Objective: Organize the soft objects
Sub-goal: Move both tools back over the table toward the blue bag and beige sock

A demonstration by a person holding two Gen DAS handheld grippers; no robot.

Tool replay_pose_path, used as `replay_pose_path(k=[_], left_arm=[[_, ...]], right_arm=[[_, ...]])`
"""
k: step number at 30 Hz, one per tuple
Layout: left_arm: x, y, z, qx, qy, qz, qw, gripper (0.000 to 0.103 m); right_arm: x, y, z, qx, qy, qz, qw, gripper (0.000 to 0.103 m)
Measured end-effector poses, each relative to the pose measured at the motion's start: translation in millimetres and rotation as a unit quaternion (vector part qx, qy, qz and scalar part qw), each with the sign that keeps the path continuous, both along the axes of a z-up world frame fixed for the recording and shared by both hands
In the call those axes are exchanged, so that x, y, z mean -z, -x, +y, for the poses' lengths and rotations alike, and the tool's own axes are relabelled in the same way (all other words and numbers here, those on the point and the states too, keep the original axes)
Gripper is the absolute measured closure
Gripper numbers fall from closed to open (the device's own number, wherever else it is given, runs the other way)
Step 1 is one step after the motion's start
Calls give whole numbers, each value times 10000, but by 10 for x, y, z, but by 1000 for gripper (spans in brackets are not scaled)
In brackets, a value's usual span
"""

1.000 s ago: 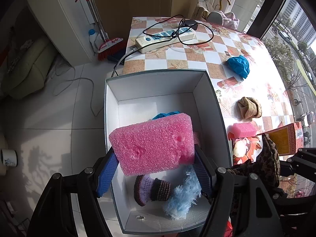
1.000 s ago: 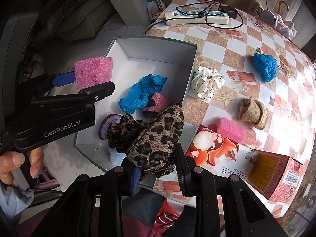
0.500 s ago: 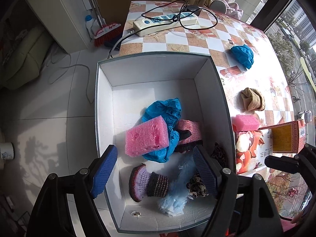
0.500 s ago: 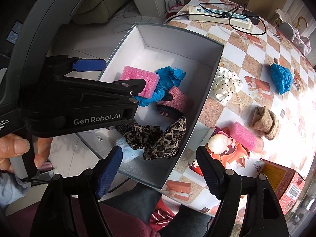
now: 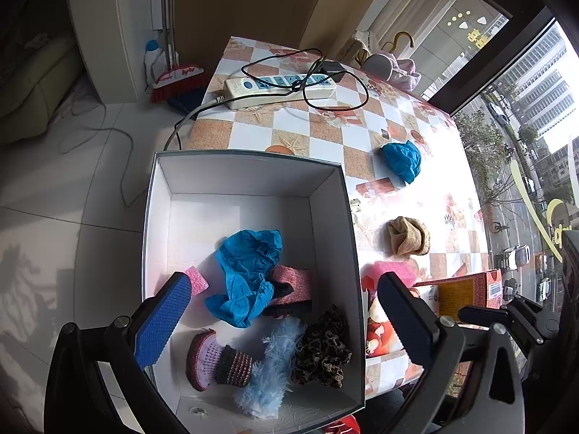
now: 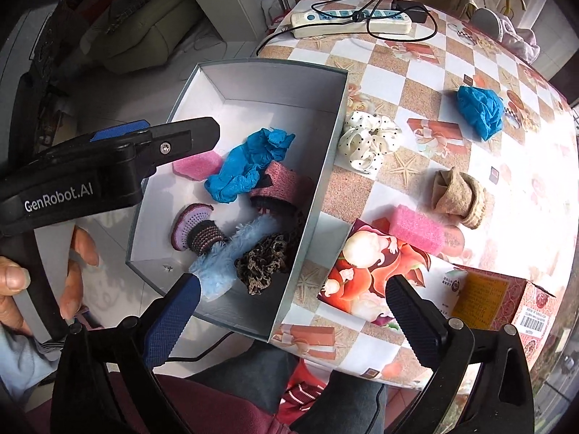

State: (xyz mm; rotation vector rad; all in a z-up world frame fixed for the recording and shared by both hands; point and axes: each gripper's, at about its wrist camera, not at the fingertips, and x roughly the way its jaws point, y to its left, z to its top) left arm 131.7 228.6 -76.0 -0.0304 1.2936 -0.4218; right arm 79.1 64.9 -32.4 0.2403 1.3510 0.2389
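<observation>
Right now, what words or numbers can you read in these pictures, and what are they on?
"GenRobot.AI": on the left gripper's black body, right wrist view.
Barcode and digits on the red box: too small to read.
Print on the box's yellow panel: too blurred to read.
Yellow sign on the window: unreadable.
Small print on the picture sheet: too small to read.

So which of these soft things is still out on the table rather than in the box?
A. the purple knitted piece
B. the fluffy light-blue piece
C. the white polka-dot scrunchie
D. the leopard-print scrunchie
C: the white polka-dot scrunchie lies on the checkered table just outside the box wall, while the other three lie inside it.
</observation>
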Motion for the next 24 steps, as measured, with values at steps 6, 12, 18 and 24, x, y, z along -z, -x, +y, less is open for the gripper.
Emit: replay_pose_path(k=[6, 12, 18, 24], left_arm=[[-33, -30, -261, 256, -49, 53, 9996, 0], [-53, -52, -611, 593, -226, 35, 9980, 0], [-76, -100, -906, 789, -363, 33, 9962, 0], [15, -147, -1196, 994, -534, 176, 9935, 0]], right_arm=[[-174, -45, -496, 693, -241, -121, 9972, 0], [-265, -19, -1052, 1253, -215, -213, 9917, 0], [-220, 69, -1719, 1845, -43, -135, 9827, 0], [113, 62, -2278, 2264, 172, 391, 9731, 0]])
